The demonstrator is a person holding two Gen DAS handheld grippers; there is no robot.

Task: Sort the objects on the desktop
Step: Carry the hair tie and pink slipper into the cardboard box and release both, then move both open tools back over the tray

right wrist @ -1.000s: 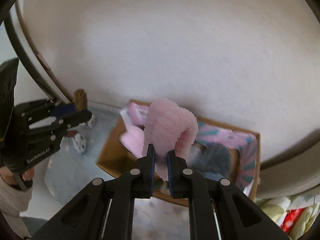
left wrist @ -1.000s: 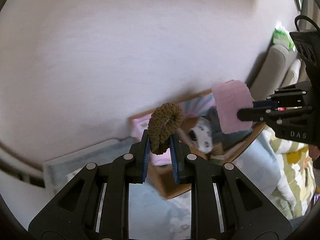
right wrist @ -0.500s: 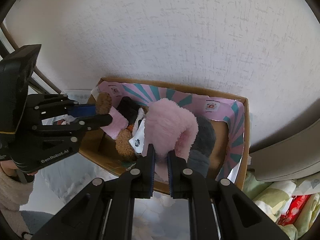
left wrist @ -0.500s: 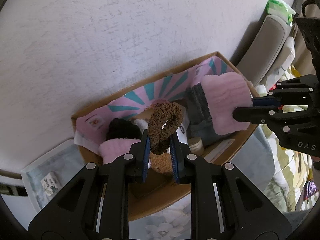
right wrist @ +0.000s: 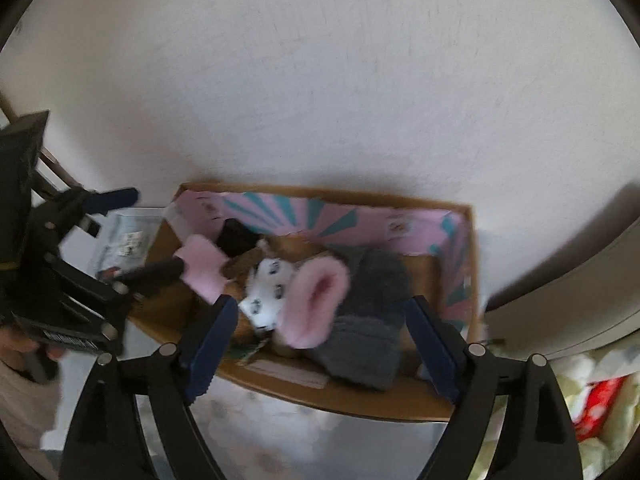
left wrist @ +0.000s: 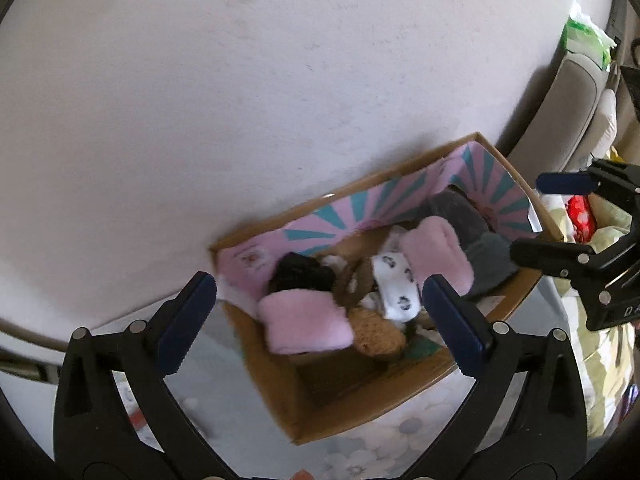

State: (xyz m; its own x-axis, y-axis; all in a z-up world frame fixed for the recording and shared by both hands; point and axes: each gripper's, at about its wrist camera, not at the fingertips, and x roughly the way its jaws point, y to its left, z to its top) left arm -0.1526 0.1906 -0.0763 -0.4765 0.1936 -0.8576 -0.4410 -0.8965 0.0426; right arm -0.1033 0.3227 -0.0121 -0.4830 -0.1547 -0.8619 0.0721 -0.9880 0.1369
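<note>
A cardboard box (left wrist: 344,408) (right wrist: 352,400) with a pink-and-teal lining stands against the white wall. In it lie a brown hair scrunchie (left wrist: 354,284), a pink fluffy sock (left wrist: 436,256) (right wrist: 316,300), another pink fluffy piece (left wrist: 304,320) (right wrist: 200,268), a white patterned sock (left wrist: 396,284) (right wrist: 266,288), grey fluffy socks (left wrist: 476,236) (right wrist: 372,320) and a black item (left wrist: 300,272). My left gripper (left wrist: 320,320) is open and empty above the box's left part. My right gripper (right wrist: 320,340) is open and empty above its front.
The box rests on a pale flower-printed cloth (left wrist: 380,448). A small printed packet (right wrist: 128,236) lies left of the box. A beige cushion (left wrist: 572,112) and patterned bedding (left wrist: 600,360) are to the right. The wall (left wrist: 240,80) is right behind the box.
Both grippers have opened. The brown scrunchie fell from the left one and the pink fluffy sock from the right one; both now lie in the box. Both grippers pulled back slightly.
</note>
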